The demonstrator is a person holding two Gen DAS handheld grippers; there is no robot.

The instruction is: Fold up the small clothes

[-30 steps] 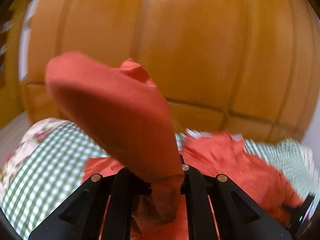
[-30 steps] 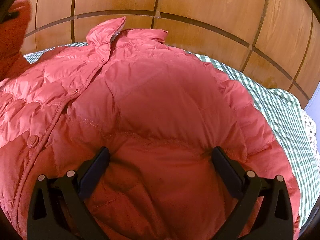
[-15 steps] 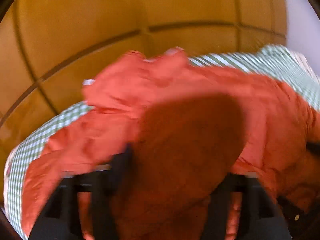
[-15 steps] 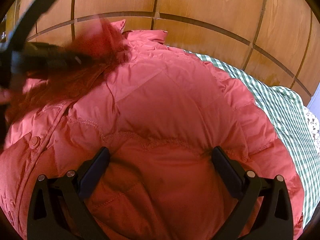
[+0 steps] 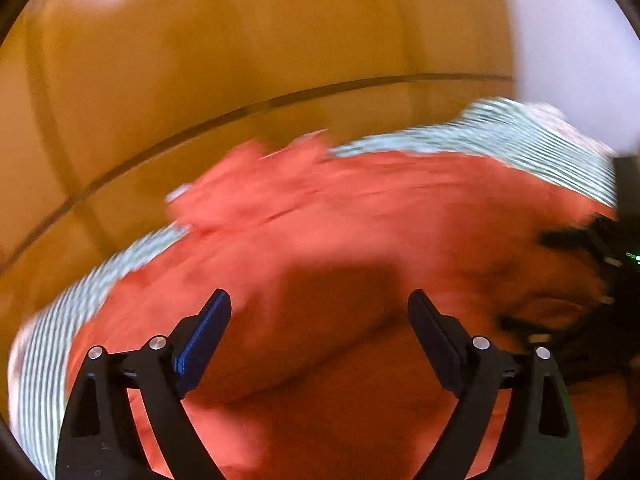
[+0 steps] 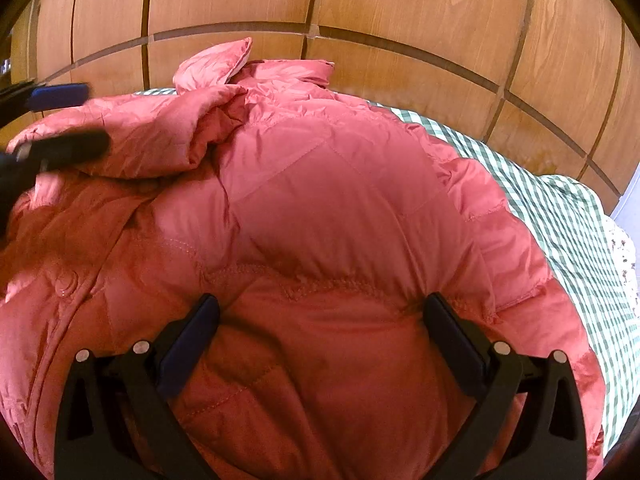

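A salmon-red puffer jacket [image 6: 340, 200] lies spread on a green checked bedcover [image 6: 560, 216]. One sleeve [image 6: 152, 136] lies folded across its upper left part, below the collar [image 6: 224, 64]. My left gripper [image 5: 320, 320] hovers over the jacket [image 5: 360, 216]. Its jaws are opening and stand wide, with cloth under the gap but no pad pressing on it. It also shows at the left edge of the right wrist view as the left gripper [image 6: 92, 116], beside the sleeve. My right gripper [image 6: 320, 320] is open, its fingers resting spread on the jacket's lower body.
A wood-panelled wall [image 6: 400, 8] rises straight behind the bed. The checked cover runs to the right into a floral sheet [image 6: 620, 248] at the bed's edge. The left wrist view is blurred; the right gripper's dark frame [image 5: 592, 280] shows at its right edge.
The left gripper, earlier shut on the lifted sleeve, swung down over the jacket and let go. The sleeve now lies folded on the jacket. The right gripper has kept still.
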